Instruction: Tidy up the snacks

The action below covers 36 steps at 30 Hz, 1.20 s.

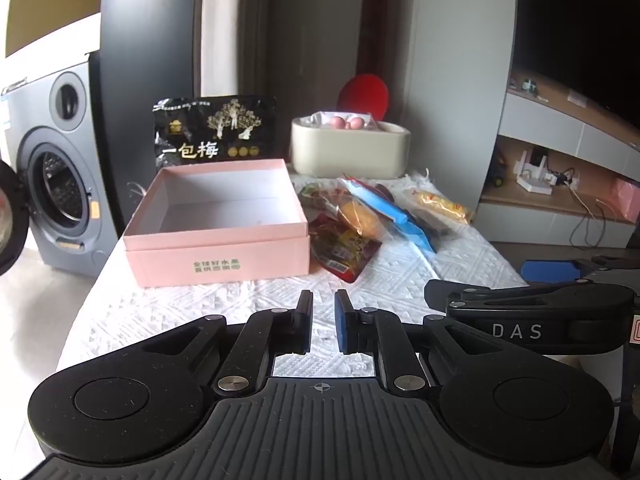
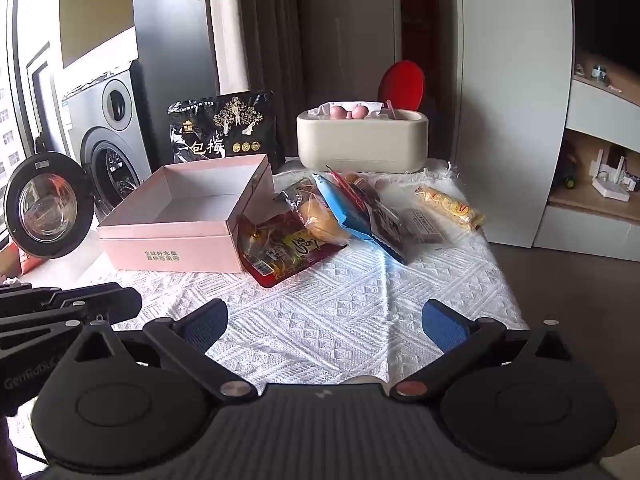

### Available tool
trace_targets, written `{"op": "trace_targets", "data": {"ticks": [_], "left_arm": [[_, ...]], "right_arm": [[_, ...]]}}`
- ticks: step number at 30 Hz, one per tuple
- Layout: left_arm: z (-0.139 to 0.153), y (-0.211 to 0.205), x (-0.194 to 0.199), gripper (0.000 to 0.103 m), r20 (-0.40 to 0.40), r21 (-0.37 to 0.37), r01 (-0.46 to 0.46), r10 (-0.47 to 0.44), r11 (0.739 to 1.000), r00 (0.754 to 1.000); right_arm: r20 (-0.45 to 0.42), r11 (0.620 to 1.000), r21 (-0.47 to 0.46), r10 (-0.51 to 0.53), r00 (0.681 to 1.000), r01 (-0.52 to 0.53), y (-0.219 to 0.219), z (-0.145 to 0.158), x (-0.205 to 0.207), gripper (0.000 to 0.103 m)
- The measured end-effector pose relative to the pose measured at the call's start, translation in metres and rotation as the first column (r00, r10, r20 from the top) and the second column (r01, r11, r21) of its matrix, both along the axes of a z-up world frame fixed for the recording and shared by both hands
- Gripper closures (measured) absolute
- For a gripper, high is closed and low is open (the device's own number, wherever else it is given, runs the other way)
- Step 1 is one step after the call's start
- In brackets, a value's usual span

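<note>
We hold 2 grippers low over the white cloth (image 2: 320, 312), both short of the pink box (image 1: 218, 224), our landmark. The left gripper (image 1: 323, 326) has its jaws nearly together, gripping nothing; the right gripper (image 2: 325, 326) is spread wide, also bare. The box sits open, nothing inside. Just right of it, touching its corner, lies the red packet (image 2: 276, 254), with a yellow bun (image 2: 320, 218) and blue wrapper (image 2: 352, 216) piled behind it and a yellow bar (image 2: 450, 208) farther right. Behind the box stands a black bag (image 1: 214, 132); right of that, a cream tub (image 1: 350, 148). A washer (image 1: 56, 168) stands left of the box.
</note>
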<state>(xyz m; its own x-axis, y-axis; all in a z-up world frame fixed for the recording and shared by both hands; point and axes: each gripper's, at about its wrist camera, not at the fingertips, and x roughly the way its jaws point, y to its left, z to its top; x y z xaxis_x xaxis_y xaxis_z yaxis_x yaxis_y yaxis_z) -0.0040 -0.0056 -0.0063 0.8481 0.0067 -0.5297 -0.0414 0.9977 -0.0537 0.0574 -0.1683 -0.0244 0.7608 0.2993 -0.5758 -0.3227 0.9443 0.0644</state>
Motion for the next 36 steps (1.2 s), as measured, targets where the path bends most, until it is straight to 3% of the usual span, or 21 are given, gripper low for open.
{"op": "trace_targets", "data": {"ticks": [36], "left_arm": [[0.0003,0.0019,0.0019,0.089,-0.032,-0.017,-0.007,0.007,1.0,0.999]], "right_arm": [[-0.018,1.0,0.008,0.004,1.0,-0.004,-0.0003,-0.0003,-0.0021,0.0]]}}
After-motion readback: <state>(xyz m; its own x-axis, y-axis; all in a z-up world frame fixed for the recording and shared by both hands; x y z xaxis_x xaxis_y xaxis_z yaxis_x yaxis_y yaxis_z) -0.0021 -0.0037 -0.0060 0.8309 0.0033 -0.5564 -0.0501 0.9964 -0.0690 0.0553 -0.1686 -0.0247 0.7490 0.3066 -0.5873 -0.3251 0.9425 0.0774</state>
